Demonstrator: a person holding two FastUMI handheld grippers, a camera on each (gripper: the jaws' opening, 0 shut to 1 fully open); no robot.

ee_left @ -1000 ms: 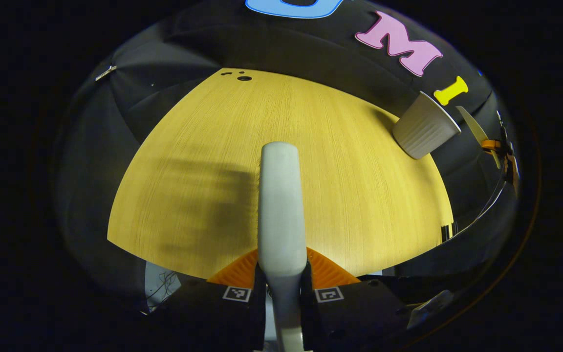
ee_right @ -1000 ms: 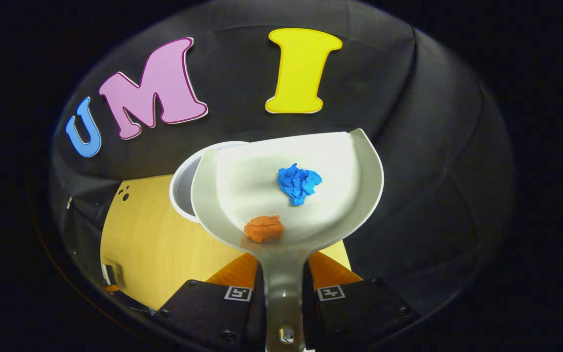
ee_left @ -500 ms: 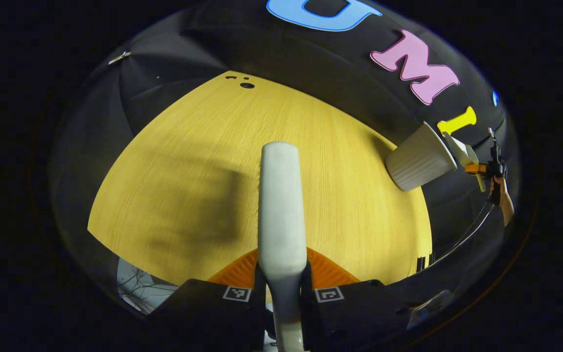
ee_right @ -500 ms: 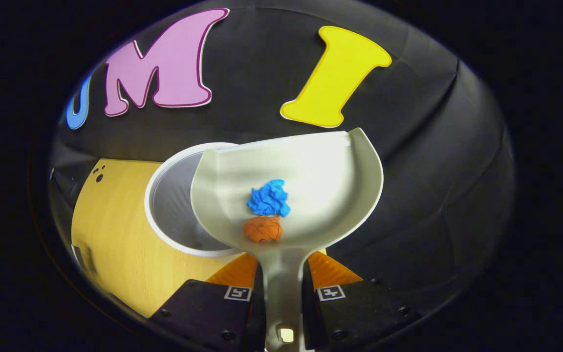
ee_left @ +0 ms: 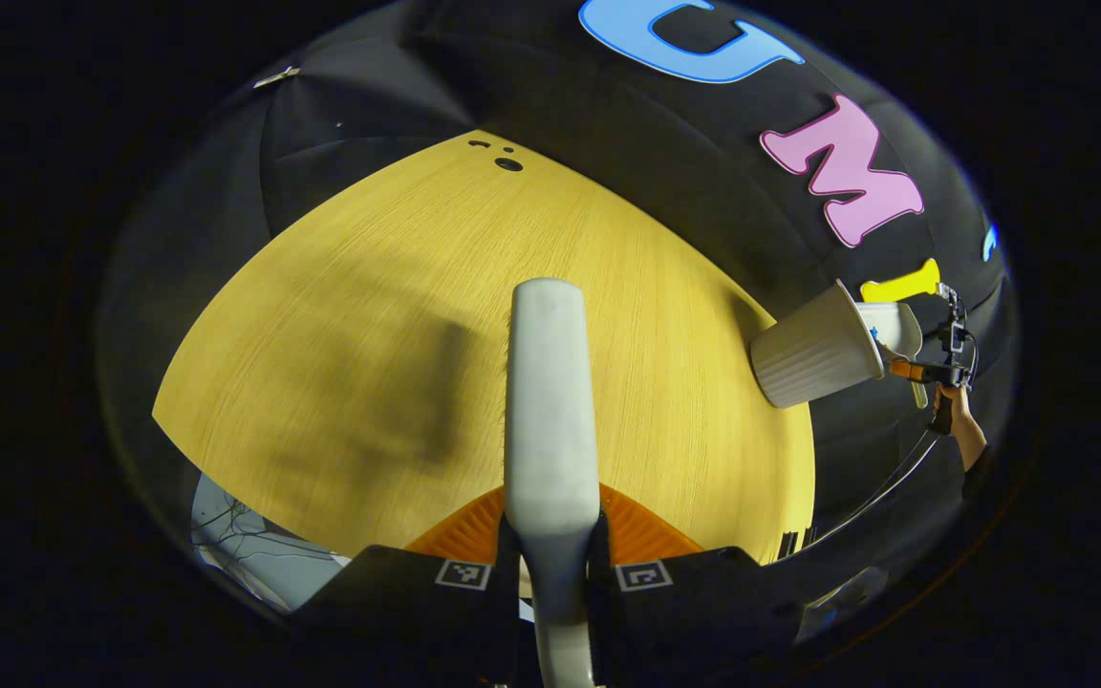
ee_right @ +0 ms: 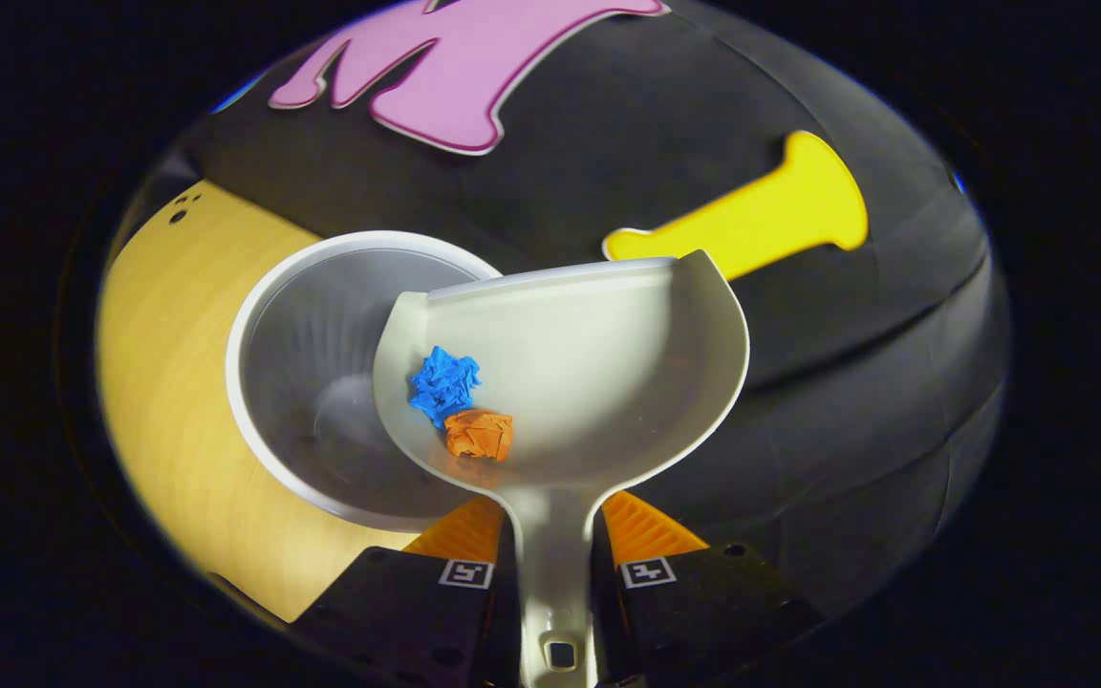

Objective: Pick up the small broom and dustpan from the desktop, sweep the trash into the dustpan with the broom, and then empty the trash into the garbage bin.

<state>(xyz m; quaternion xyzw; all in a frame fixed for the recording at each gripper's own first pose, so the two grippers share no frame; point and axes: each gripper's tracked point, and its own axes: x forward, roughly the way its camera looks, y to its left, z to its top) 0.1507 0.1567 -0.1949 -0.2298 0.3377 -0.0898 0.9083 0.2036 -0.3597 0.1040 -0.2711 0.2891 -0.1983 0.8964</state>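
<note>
In the right gripper view my right gripper point(ee_right: 555, 554) is shut on the handle of the white dustpan point(ee_right: 598, 373), held tilted over the white garbage bin point(ee_right: 321, 382). A blue paper ball point(ee_right: 443, 382) and an orange paper ball point(ee_right: 480, 433) lie against the pan's left wall. In the left gripper view my left gripper point(ee_left: 552, 549) is shut on the pale broom handle point(ee_left: 549, 401), which stands out over the wooden desktop point(ee_left: 369, 315). Farther off at the right stand the garbage bin point(ee_left: 813, 349), the dustpan point(ee_left: 895, 330) at its mouth and the right gripper point(ee_left: 933, 368) in a hand point(ee_left: 957, 420).
The desktop point(ee_right: 159, 373) runs under the bin; several small holes point(ee_left: 503, 158) mark its far corner. Cables and a pale floor point(ee_left: 245, 545) show below the near edge.
The right gripper has rolled the dustpan leftward and brought it over the bin; both paper balls slid to the pan's left side. The left gripper turned slightly, the bin drifting lower in its view.
</note>
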